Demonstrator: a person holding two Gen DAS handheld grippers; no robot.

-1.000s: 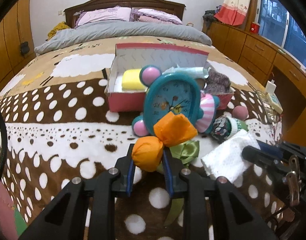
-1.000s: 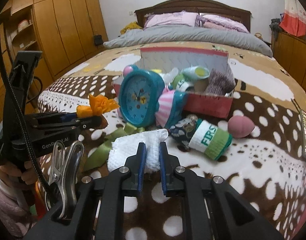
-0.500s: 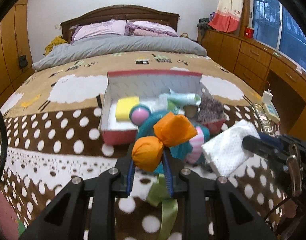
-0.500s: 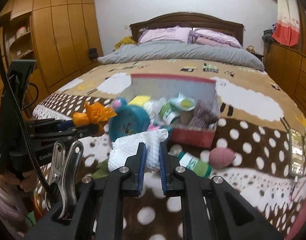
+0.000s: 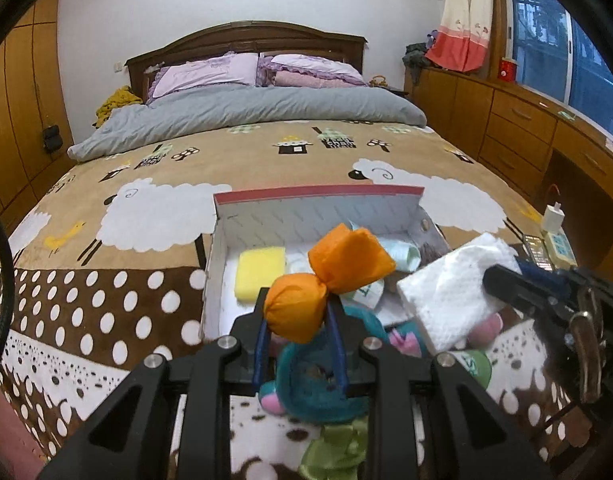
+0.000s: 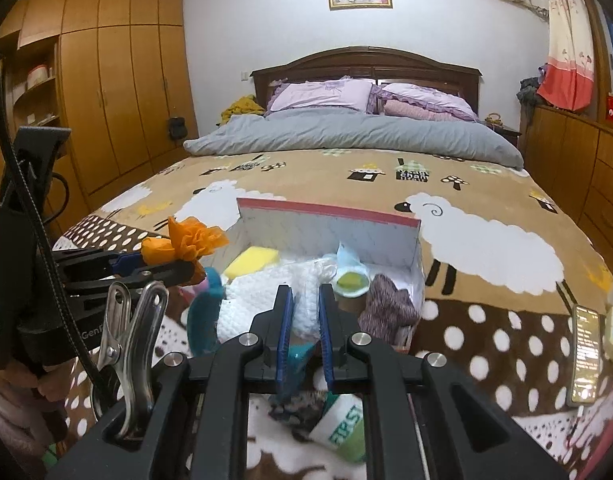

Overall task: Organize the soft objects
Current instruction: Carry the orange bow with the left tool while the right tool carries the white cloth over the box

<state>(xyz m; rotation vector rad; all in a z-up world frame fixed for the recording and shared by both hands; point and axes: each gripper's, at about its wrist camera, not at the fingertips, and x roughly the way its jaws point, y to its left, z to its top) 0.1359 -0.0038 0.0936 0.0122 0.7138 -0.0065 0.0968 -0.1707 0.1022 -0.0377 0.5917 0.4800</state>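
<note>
My left gripper [image 5: 296, 314] is shut on an orange fabric flower [image 5: 330, 280], whose green ribbon [image 5: 338, 448] hangs below. It hovers over the near edge of the open pink-rimmed box [image 5: 318, 196]. My right gripper [image 6: 306, 300] is shut on a white knitted cloth [image 6: 262, 304], seen as a white square [image 5: 454, 284] in the left wrist view. Both are lifted above the bed. Inside the box lie a yellow sponge [image 5: 260, 272], a pale blue soft item [image 6: 348, 268] and a dark purple knit piece [image 6: 386, 304].
A teal alarm clock [image 5: 318, 376] stands below the grippers in front of the box. A green-and-white rolled sock [image 6: 342, 436] lies on the spotted blanket [image 5: 86, 304]. A phone [image 6: 584, 352] and a charger [image 5: 552, 216] lie at the bed's right edge. Wooden drawers [image 5: 518, 136] line the right.
Both grippers rose and moved forward with the flower and the white cloth, from beside the clock to over the box's near side. The clock now sits below them.
</note>
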